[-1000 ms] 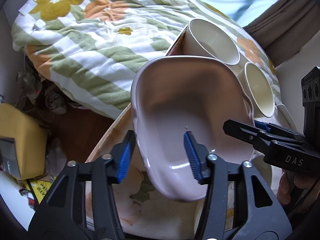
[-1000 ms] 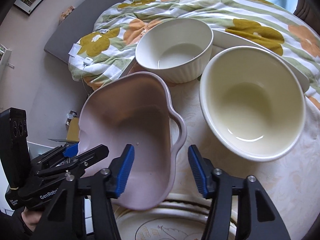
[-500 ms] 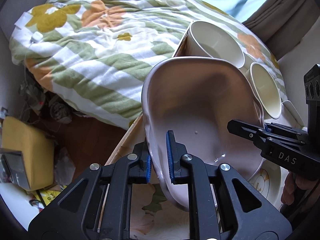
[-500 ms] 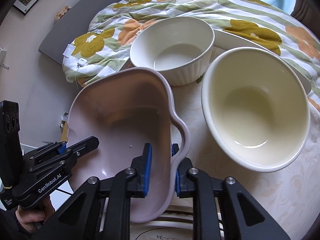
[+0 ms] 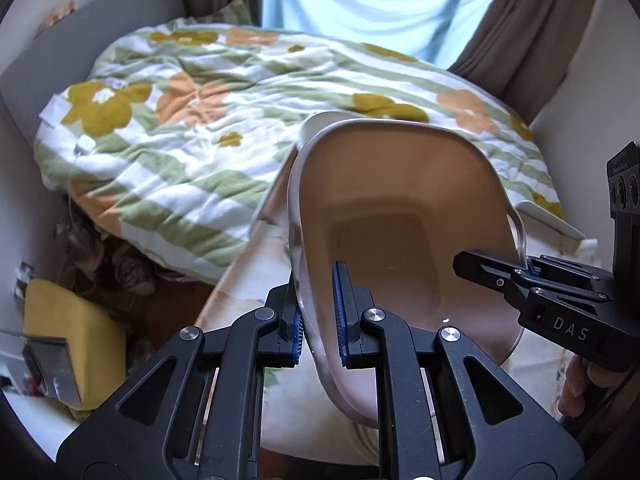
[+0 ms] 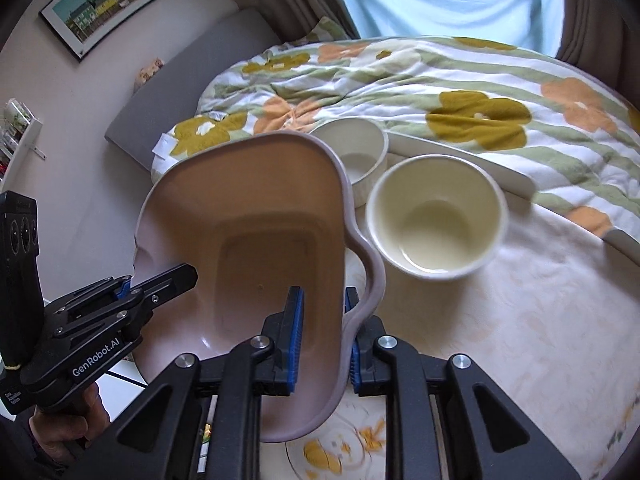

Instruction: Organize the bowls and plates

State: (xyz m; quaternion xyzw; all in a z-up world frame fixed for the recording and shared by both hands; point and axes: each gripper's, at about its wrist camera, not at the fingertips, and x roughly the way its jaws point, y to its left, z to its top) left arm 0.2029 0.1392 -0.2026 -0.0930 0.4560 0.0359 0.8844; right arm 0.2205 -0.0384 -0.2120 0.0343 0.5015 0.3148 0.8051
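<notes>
Currently, I have both grippers clamped on one pink dish (image 5: 404, 216), a deep, roughly rectangular baking dish with looped handles at its ends.

1. Left gripper (image 5: 318, 320): my jaws are nearly together, with the near wall of the dish pinched between the blue pads (image 5: 339, 316). One pad sits inside the dish, the other outside the rim.
2. Right gripper (image 6: 322, 330): my jaws are likewise drawn almost closed on the opposite rim, one blue pad inside the dish and one outside, just beside the looped handle (image 6: 370, 268). In the left wrist view the same tool enters from the right edge, its tips at that handle, and a person's hand (image 5: 580, 384) grips its stock.
3. Dish position: it is held tilted, its interior facing both cameras, and it appears lifted clear of the round table (image 6: 540, 320), which carries a pale floral cloth. Under its near end, a plate with an orange print (image 6: 336, 444) lies on the table.
4. Beyond the dish, in the right wrist view: a cream bowl (image 6: 436, 216) stands upright on the table, just beside the dish's handle. Behind it stands a white ribbed bowl (image 6: 356, 152), partly hidden by the dish's rim.
5. Farther back: a flowered duvet (image 5: 224, 120) covers a bed, with curtains (image 5: 532, 32) at the window behind.
</notes>
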